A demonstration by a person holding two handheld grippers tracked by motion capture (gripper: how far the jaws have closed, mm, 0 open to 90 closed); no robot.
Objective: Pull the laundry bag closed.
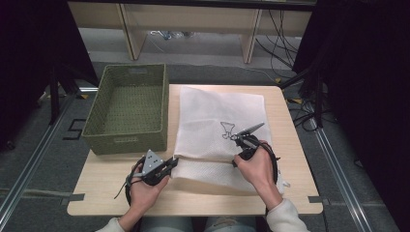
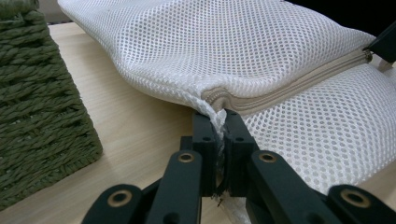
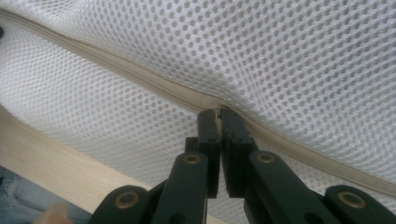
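Right now I have both tools clamped on the mesh bag, which lies flat on the desk just to the right of the green basket. My left tool pinches the bag's near left corner, right at the end of the zipper; in the left gripper view the jaws are pressed together with a bunch of white mesh squeezed between them, and the basket's woven wall stands close by on the left. My right tool is closed on the zipper line farther along toward the bag's right side; in the right gripper view the jaws meet on the beige zipper tape, though I cannot tell whether they hold the slider or just the tape. The bag's near edge is folded, with the zipper running across between my two hands. A small dark drawing sits on the bag just left of the right tool.
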